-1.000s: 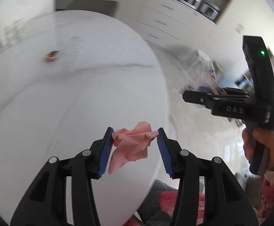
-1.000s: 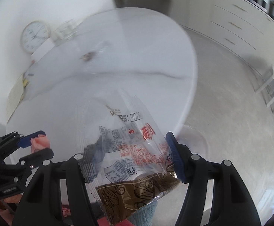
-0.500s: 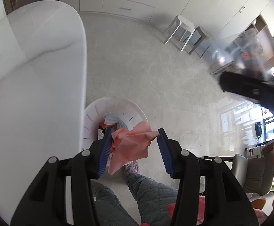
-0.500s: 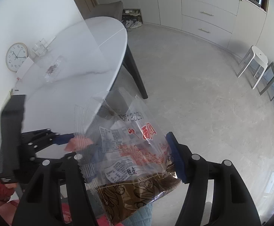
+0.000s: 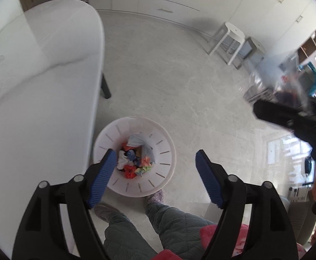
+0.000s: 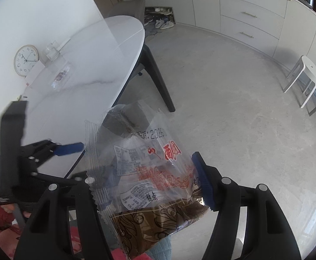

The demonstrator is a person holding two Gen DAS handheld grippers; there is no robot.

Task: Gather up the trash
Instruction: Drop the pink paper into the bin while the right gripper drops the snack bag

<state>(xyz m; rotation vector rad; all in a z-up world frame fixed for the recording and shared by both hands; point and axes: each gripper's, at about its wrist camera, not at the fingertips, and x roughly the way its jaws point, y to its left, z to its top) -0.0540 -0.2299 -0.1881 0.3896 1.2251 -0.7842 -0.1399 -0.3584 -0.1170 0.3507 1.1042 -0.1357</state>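
Note:
My left gripper [image 5: 155, 155] hangs over a white slotted trash bin [image 5: 166, 169] on the floor. Its jaws are opening and nothing is between them. Crumpled coloured trash fills the bin, with a pink piece [image 5: 146, 161] among it. My right gripper [image 6: 153, 160] is shut on a clear plastic food bag [image 6: 149, 173] with red print and a brown base. The bag hides its left pad. In the left wrist view that bag [image 5: 288, 75] shows blurred at the far right. A small clear wrapper [image 6: 60, 77] lies on the white marble table [image 6: 88, 91].
The table's edge [image 5: 97, 108] runs close to the bin's left side, on dark legs [image 6: 158, 80]. A person's legs and slippers [image 5: 155, 195] stand just behind the bin. A clock [image 6: 26, 60] leans on the table. Stools [image 5: 229, 36] and cabinets stand across the pale floor.
The left gripper swung off the table to above the bin and spread its jaws. The pink tissue left them. The right gripper also moved off the table, still holding the bag.

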